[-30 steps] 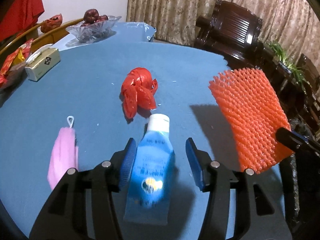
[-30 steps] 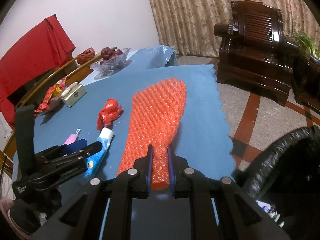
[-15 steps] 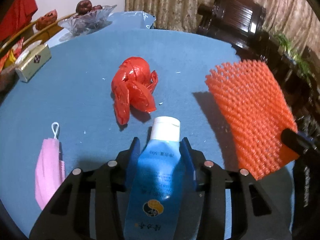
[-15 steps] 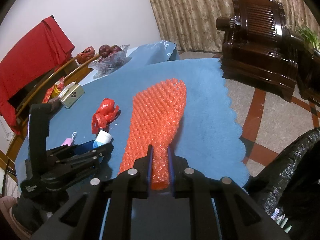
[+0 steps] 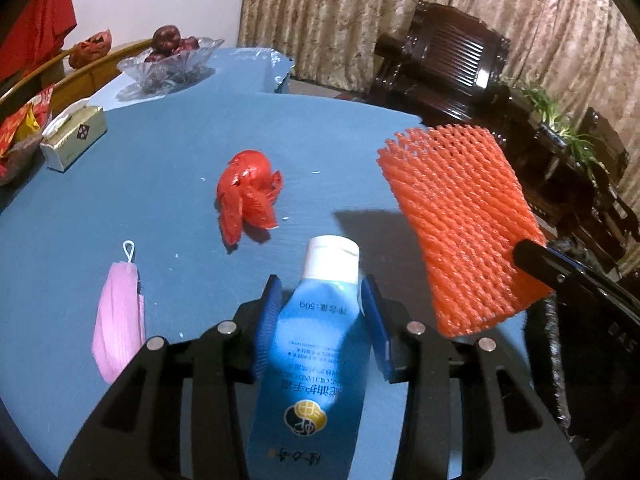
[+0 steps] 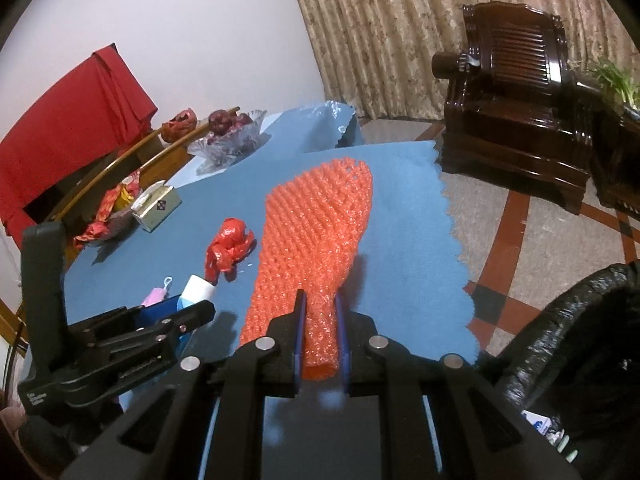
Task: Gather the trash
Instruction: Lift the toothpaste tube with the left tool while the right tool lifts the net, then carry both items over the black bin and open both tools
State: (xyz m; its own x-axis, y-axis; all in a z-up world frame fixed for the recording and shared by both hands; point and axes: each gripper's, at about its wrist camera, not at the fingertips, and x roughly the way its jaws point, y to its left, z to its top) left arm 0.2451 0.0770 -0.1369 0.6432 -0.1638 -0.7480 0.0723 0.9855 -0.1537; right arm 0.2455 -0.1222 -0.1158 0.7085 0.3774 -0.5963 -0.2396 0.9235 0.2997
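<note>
Tube [image 5: 320, 344] looks soft and slick, so the left tongs [image 5: 322, 320] pinch mid-body; right tongs [image 6: 320, 332] clamp featherlight, squashy foam net [image 6: 316, 236] by its end.

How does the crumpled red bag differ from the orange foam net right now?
The crumpled red bag lies loose on the blue table; the orange foam net is held up by the right hand-held gripper. The bag is balled and glossy; the net is long, flat and meshed. Both are reddish trash.
</note>
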